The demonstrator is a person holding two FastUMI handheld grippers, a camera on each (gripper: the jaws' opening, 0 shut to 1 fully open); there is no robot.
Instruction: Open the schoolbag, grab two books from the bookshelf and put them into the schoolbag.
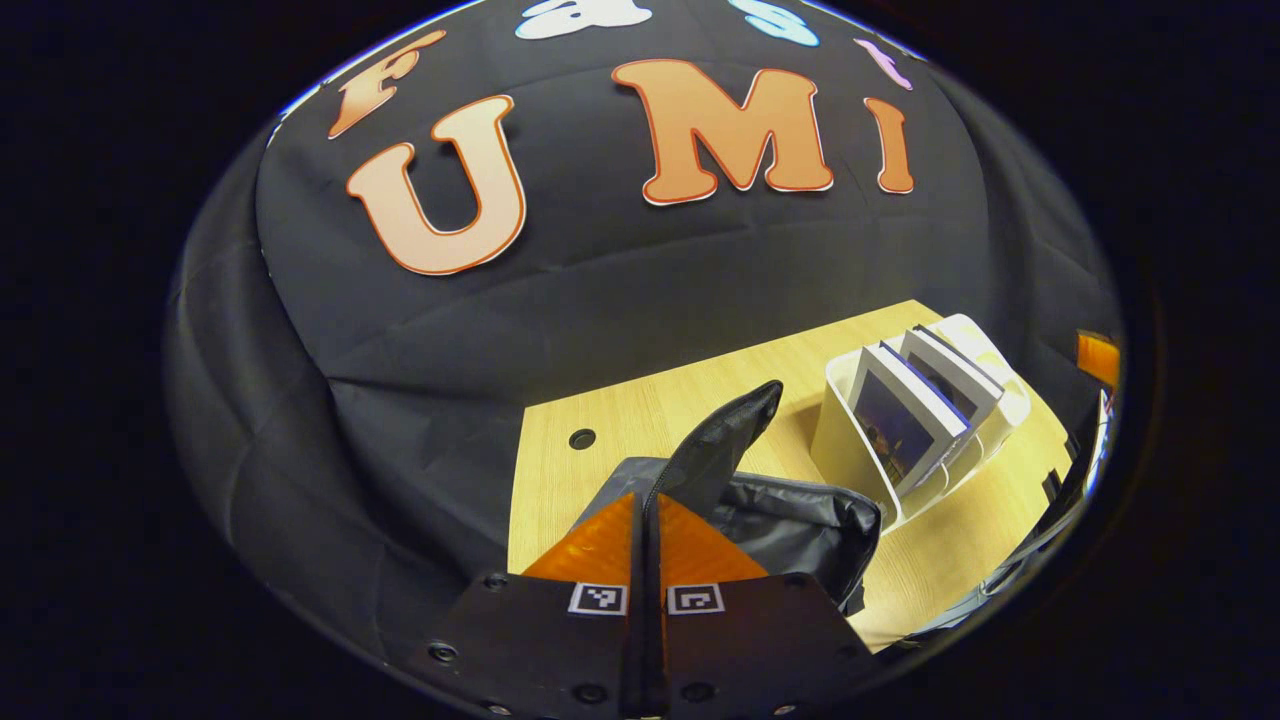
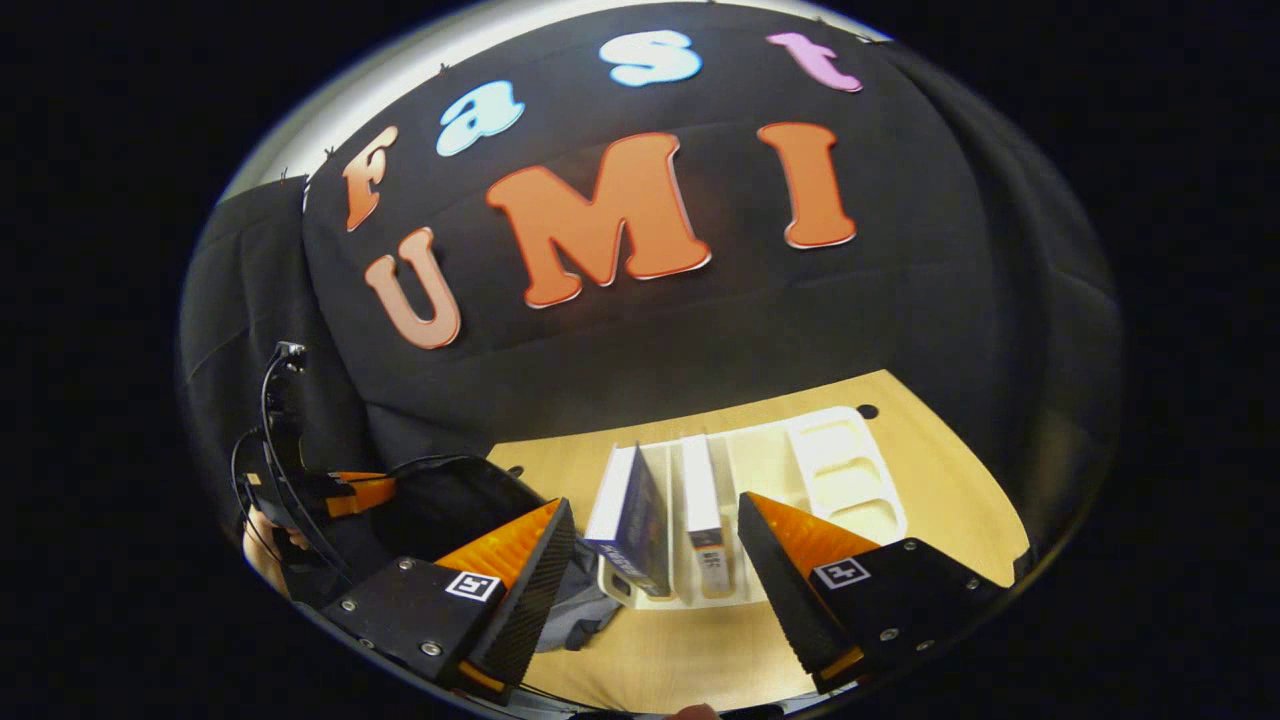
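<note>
Left gripper view: the left gripper [image 1: 645,520], with orange fingers and black body, has its fingers pressed together on a black fabric flap [image 1: 725,440] of the dark grey schoolbag [image 1: 800,515], and the flap stands lifted above the bag. The bag lies on the light wooden table [image 1: 620,410], at its near left part. Just right of the bag stands the white plastic bookshelf [image 1: 850,440], holding two upright books [image 1: 905,420] with white edges and dark covers. The near end of the bag is hidden behind the gripper body.

Right gripper view: the right gripper [image 2: 655,560] hangs with its fingers wide apart, touching nothing, directly before the bookshelf [image 2: 830,465]. The two books [image 2: 630,515] sit in the left compartments. The left gripper [image 2: 345,492] shows far left, above the bag [image 2: 450,500], with the hand [image 2: 265,555] holding it partly cut off at the edge. The bag's outline is hard to make out against the dark cloth.
</note>
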